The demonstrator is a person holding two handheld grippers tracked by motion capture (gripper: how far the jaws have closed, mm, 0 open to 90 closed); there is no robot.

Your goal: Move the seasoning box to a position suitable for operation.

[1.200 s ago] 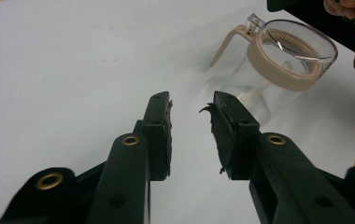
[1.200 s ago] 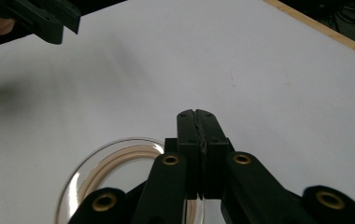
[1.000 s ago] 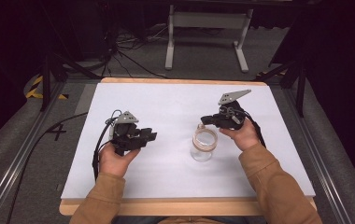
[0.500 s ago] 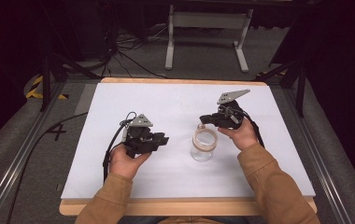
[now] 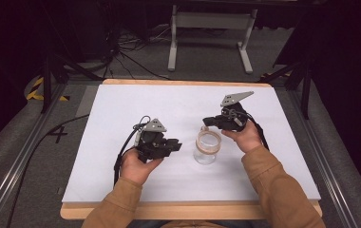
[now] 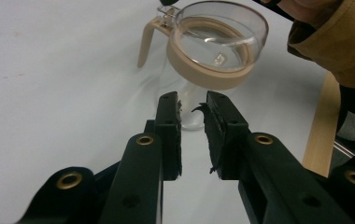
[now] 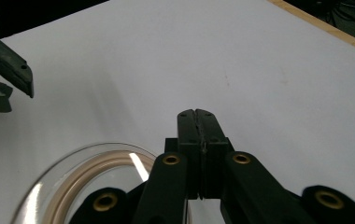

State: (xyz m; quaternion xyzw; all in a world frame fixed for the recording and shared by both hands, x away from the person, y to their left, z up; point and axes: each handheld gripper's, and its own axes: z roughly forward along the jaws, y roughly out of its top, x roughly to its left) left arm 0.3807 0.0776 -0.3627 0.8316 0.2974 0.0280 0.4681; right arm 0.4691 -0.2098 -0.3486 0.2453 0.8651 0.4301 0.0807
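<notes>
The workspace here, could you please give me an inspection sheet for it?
Surface: white sheet on a wooden table.
Job's things: clear jug with beige collar and handle, upright, mid-table.
Clutter: nothing seen.
Grippers: left gripper just left of the jug, jaws have just been closing, nothing between them; right gripper behind the jug, jaws shut, by its handle.
Cables: black cable trailing from the left gripper.
Surroundings: grey floor, white stand.

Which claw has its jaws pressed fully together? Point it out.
The right claw, by the handle of the glass jug: its jaws meet with no gap. The left claw has a gap between its jaws, which have just been closing with nothing between them.
</notes>
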